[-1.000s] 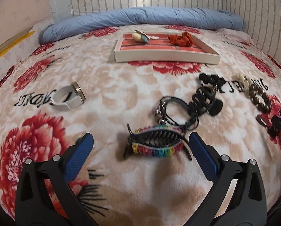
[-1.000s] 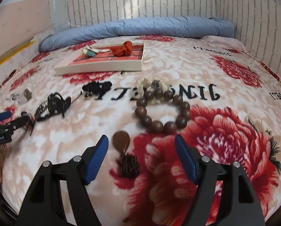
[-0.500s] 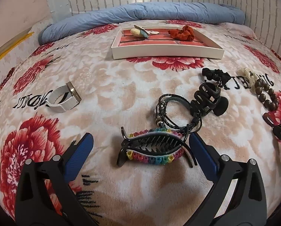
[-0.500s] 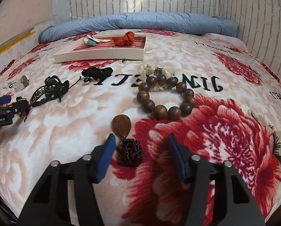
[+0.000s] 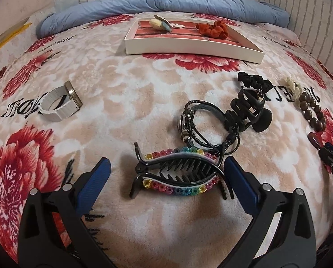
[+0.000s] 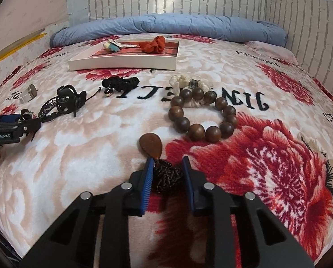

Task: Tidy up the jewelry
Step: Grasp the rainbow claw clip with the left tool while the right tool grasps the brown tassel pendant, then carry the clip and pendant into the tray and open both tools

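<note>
A brown teardrop pendant [image 6: 150, 145] lies on the floral blanket, its dark tassel [image 6: 166, 176] between the blue pads of my right gripper [image 6: 167, 159]. The jaws are closing and both pads touch the tassel. My left gripper [image 5: 166, 163] stands open, with a rainbow-studded black hair claw [image 5: 180, 174] lying between its fingers, untouched. Further back sits a white tray [image 5: 188, 47] with a red lining, holding a red scrunchie [image 5: 212, 28] and a pale hair clip [image 5: 159, 23].
On the blanket lie a wooden bead bracelet [image 6: 202, 116], a cream scrunchie [image 6: 184, 84], a black scrunchie [image 6: 121, 82], a black claw clip [image 5: 244, 114], a braided black bracelet [image 5: 195, 122] and a white watch [image 5: 59, 107]. A rolled blue quilt [image 5: 166, 2] lines the brick-pattern wall.
My right gripper's jaws have narrowed from wide apart onto the pendant's tassel. The left gripper has come closer to the rainbow claw, which now lies between its fingers.
</note>
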`<state>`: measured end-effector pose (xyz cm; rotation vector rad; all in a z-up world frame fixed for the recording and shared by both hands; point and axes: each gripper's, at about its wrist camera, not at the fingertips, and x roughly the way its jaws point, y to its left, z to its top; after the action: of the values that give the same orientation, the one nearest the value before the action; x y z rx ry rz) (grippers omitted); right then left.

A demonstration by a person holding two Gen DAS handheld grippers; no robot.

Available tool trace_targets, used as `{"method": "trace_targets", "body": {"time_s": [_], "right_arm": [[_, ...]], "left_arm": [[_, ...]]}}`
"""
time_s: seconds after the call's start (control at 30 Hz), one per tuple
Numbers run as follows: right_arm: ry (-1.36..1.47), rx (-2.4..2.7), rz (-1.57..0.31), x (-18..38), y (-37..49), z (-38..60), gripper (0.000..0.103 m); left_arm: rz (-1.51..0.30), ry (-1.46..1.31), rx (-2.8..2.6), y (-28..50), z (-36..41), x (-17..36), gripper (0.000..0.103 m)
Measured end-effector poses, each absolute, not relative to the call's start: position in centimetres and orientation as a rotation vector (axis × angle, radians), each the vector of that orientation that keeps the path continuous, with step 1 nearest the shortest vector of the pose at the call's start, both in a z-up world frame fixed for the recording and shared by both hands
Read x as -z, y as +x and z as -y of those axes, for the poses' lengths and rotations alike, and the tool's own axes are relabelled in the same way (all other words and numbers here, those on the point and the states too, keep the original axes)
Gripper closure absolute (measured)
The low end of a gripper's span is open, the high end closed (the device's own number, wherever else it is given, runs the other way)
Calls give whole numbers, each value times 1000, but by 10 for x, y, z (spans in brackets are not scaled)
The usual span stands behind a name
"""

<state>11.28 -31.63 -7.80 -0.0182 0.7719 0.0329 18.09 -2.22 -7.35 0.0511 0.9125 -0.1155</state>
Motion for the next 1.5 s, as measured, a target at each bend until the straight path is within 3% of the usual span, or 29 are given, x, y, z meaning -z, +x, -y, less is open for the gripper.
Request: {"method": "trace_targets", "body": {"time_s": [0.2, 0.37, 1.0, 1.5], "right_arm": [[-17, -35, -771, 78, 112, 316, 77], [-19, -37, -772, 78, 113, 316, 78], [-46, -98, -681, 30, 139, 300, 80], [-30, -179, -606, -39, 272, 263, 80]], "left_arm": [[-943, 68, 157, 187, 27, 78, 13], [-925, 73, 183, 182, 30, 76, 26], [-862, 39, 148, 185, 5, 40, 27], [-775, 47, 152, 301, 26, -22, 27]]}}
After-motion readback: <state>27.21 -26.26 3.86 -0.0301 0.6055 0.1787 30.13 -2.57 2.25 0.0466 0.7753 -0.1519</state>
